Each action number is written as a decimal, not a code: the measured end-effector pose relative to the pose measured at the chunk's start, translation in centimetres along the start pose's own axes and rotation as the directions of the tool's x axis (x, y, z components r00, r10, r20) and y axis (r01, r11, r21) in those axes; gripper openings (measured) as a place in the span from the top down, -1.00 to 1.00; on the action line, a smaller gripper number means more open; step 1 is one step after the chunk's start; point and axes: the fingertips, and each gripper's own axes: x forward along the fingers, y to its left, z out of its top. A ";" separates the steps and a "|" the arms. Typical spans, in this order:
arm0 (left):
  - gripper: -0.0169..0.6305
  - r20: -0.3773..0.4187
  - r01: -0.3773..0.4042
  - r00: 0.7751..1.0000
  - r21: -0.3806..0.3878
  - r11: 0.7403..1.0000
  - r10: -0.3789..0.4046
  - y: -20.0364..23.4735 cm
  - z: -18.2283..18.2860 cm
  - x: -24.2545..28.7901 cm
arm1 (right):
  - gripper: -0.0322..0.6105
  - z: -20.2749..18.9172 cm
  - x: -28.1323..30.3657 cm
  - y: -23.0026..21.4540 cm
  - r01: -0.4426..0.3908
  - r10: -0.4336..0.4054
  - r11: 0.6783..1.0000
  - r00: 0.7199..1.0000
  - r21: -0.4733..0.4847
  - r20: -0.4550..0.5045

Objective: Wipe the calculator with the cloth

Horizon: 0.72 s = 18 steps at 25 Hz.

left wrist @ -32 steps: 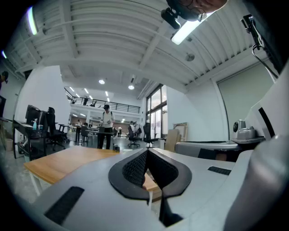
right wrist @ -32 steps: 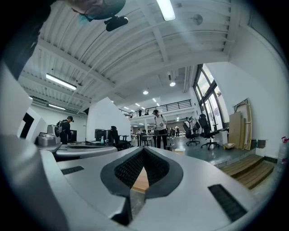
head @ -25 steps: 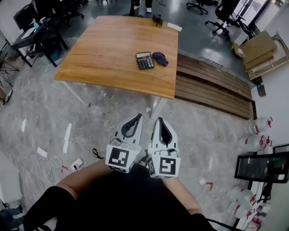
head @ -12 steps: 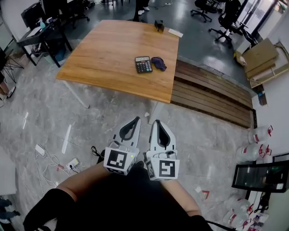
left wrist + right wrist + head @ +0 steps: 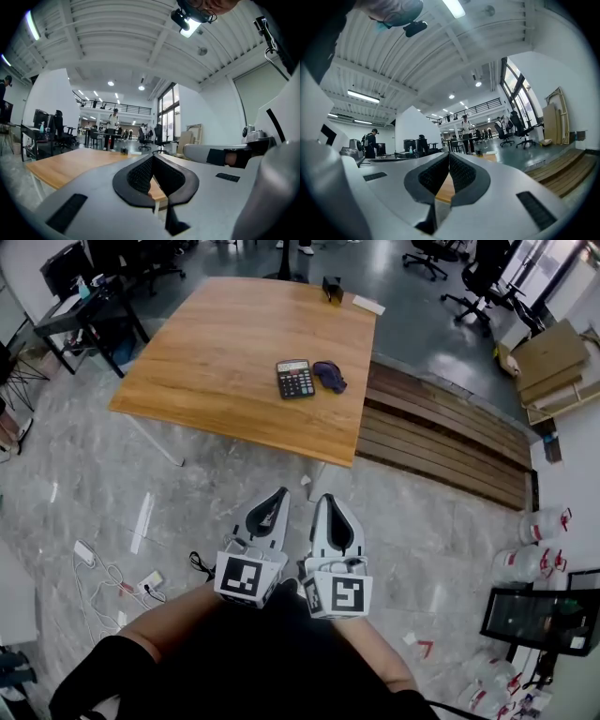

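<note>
We hold the left tool (image 5: 277,493) clenched on nothing, low and close to the body, since the bench (image 5: 206,371) lies well ahead of its tip, out of reach. Well ahead of both tools, near the bench's right edge, the calculator (image 5: 295,379) lies flat with the cloth (image 5: 329,375) bunched just right of it, handy for a pickup. The right tool (image 5: 329,500), just beside the left, is likewise clenched and empty, we judge because nothing is within reach yet.
</note>
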 end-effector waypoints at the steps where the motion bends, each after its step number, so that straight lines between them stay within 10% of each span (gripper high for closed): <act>1: 0.93 -0.007 -0.001 1.000 -0.004 1.000 0.001 0.6 -0.4 1.1 | 0.85 -0.6 1.0 -0.5 0.003 -0.003 1.000 1.000 -0.001 -0.012; 18: 0.93 -0.114 -0.010 0.993 -0.120 0.993 -0.004 16.6 -5.0 24.4 | 0.85 -7.4 26.0 -7.8 0.020 -0.020 1.000 0.980 0.002 -0.198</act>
